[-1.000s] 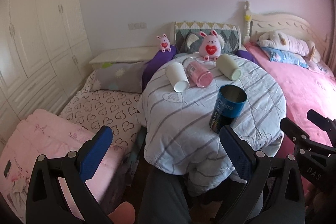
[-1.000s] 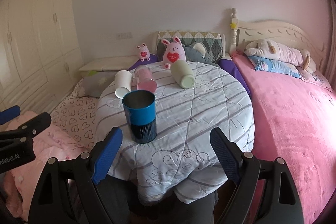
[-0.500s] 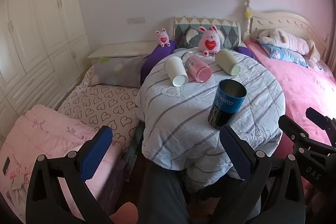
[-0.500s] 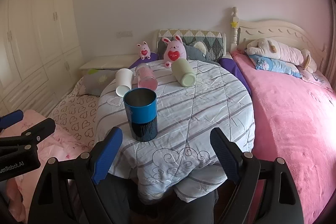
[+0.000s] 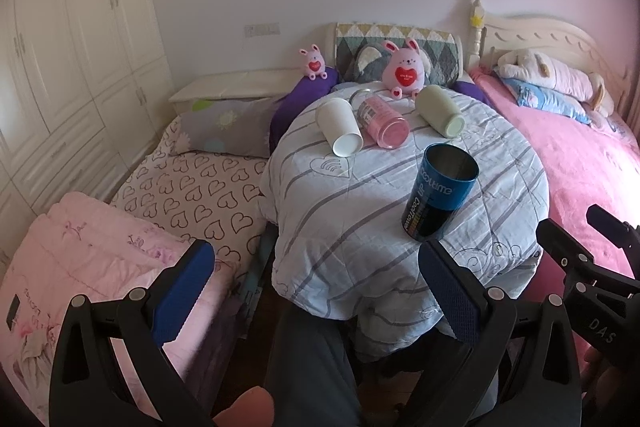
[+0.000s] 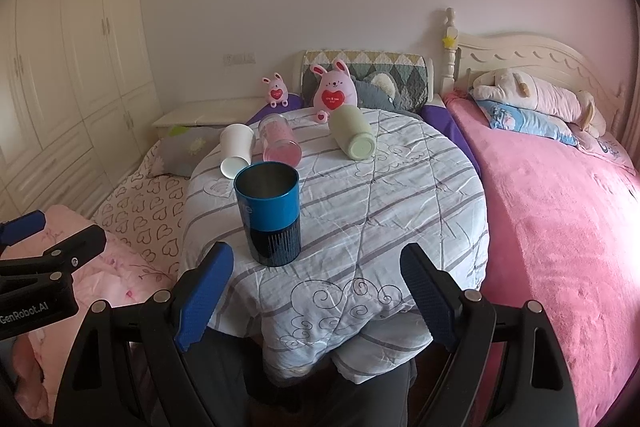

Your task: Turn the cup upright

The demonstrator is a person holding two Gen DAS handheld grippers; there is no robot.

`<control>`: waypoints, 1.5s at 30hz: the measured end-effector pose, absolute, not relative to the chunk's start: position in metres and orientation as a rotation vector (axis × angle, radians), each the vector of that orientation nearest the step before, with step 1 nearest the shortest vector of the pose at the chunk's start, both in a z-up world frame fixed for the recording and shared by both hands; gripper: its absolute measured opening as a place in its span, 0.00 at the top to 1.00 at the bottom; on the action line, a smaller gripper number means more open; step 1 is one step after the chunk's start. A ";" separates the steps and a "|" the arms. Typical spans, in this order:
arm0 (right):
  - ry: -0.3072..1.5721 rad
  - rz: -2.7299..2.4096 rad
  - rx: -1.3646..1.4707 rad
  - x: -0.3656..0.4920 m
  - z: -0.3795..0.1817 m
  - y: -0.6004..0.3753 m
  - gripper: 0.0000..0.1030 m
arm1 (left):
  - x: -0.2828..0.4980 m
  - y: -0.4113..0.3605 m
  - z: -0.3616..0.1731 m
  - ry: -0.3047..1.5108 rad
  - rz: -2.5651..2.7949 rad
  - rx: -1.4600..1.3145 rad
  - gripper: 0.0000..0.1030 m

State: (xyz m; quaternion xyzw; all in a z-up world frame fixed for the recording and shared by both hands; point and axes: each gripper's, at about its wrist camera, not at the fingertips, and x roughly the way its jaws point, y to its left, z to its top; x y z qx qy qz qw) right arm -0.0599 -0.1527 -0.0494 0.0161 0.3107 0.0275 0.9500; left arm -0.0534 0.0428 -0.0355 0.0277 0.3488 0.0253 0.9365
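While both grippers are hovering low off the near edge of the bench [image 6: 400, 211], the left gripper [image 5: 316, 291] and right gripper [image 6: 316, 291] are holding their fingers spread wide, gripping nothing. Upright near the front is standing the blue cup [image 6: 270, 213]; white cup [image 6: 236, 151], pink cup [image 6: 280, 143] and green cup [image 6: 352, 137] are lying far back.

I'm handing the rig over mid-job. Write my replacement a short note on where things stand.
Left gripper and right gripper: jaws open, empty, held short of the round table.
Blue cup stands upright near the front edge: done.
White cup, pink cup and green cup lie on their sides at the back, by the pink bunny.
Left: stand those three up.
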 end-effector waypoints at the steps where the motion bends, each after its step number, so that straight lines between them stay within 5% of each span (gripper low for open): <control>1: 0.631 0.057 0.035 -0.060 -0.049 -0.153 0.16 | -0.052 0.043 -0.036 0.714 0.055 0.058 0.00; 45: 0.648 0.057 0.052 -0.050 -0.055 -0.161 0.16 | -0.050 0.029 -0.029 0.693 0.045 0.090 0.00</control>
